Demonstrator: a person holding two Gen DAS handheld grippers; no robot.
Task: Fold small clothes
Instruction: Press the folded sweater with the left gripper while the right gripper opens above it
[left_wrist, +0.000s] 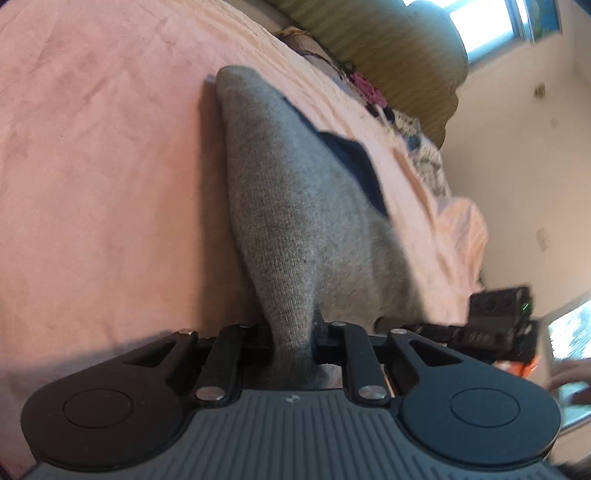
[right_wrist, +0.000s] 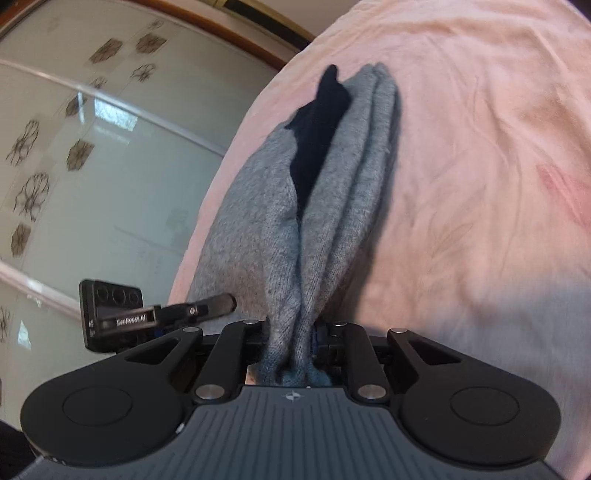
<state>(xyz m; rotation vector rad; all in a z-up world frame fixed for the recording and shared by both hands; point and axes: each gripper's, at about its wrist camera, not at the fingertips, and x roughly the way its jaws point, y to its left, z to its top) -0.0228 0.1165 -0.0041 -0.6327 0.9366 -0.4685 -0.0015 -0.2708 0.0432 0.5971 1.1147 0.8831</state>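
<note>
Above a bed covered in a pale pink sheet (left_wrist: 92, 166), a small grey knitted garment with a dark navy patch (left_wrist: 295, 221) is being held up by two claws. One edge is being pinched in the left claw (left_wrist: 291, 343), another in the right claw (right_wrist: 291, 343), both closed on cloth. A fold seems under way; next, the gathered edges would need lowering and laying flat.

Daylight from window (left_wrist: 491, 26); soft shadows on pink bedspread (left_wrist: 92, 166); motion blur, fisheye edge warping.
</note>
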